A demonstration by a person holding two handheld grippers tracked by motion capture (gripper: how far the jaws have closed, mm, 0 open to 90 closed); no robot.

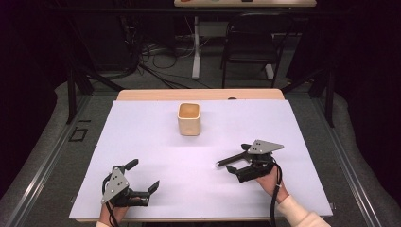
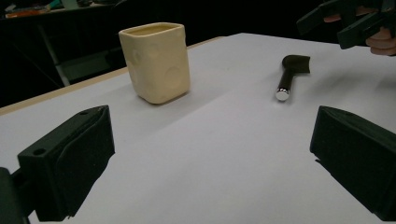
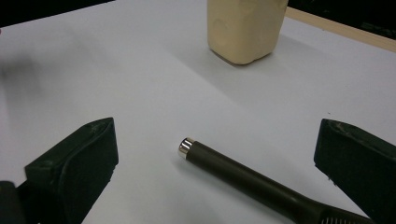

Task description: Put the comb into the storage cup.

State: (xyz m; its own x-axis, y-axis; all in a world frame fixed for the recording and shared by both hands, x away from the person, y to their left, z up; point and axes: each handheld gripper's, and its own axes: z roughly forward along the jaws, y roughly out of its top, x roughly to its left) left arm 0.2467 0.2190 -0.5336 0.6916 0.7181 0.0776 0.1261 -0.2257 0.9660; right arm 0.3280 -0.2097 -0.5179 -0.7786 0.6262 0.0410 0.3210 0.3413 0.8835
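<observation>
While the right tool (image 1: 235,162) hovers with its jaws spread wide over a dark-handled utensil (image 3: 243,175), nothing is yet gripped. The utensil lies flat on the white table (image 1: 156,142) at about 4 o'clock from the table's middle, its silver-capped end pointing toward 10 o'clock; its working end sits below the tool and cannot be made out clearly. A cream cup (image 1: 189,119) stands upright at 12 o'clock, well apart from the utensil.

The left tool (image 1: 144,176) rests near 7 o'clock, jaws likewise spread and empty, aimed toward the cup.

Risks noted, as judgement:
- The handle is round and smooth — jaws closing off-centre could roll or squirt it sideways across the table.
- A grip near the capped end would leave the heavier end hanging, so the utensil may tilt or slip on lifting.
- If the utensil is bound for the cup, a tilted carry could strike the rim and tip the cup — nothing steadies it.
</observation>
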